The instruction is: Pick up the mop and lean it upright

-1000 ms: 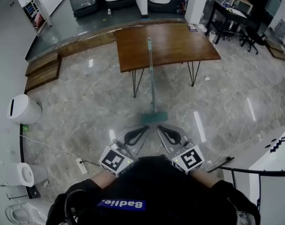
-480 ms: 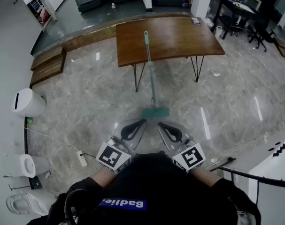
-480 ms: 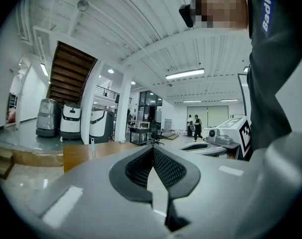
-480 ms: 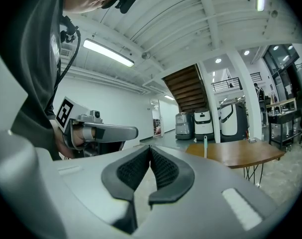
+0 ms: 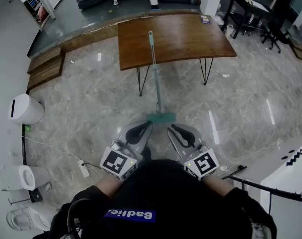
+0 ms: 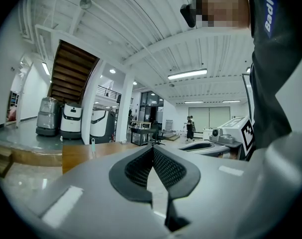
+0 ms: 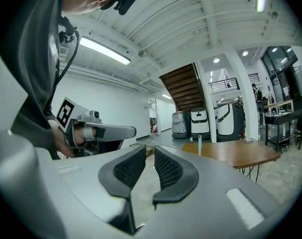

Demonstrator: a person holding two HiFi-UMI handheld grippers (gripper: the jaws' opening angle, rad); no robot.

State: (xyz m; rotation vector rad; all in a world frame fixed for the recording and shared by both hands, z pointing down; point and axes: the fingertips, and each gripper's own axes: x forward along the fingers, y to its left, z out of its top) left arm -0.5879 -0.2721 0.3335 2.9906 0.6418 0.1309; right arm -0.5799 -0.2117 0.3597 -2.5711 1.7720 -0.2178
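looking down, we see the mop [image 5: 156, 83] propped up: the mop head [image 5: 161, 117] sits on the marble floor [image 5: 81, 108], and the long handle slants away from us to lean on the near edge of the wooden tabletop [image 5: 190, 34], its tip showing above the wood. we hold both tools side by side in front of our dark top, each pointing towards the mop. in the head view their tips come just short of the mop head, and neither touches it. the left hand-held gripper [image 6: 152, 148] has its ribbed pads pressed together at the tips, with nothing caught in them; past its jaws the handle's tip pokes up over the tabletop to the left. the right hand-held gripper [image 7: 150, 151] has just been opening its jaws, which now stand a little spread with a narrow gap and nothing between them; the handle's tip shows beyond them to the right. a marker cube [image 5: 118, 162] rides on the left tool and another one [image 5: 203, 162] on the right. off to the left a white bin [image 5: 25, 108] stands on the floor, well apart from the mop, and a power strip [image 5: 83, 168] with its cable lies near our left side.
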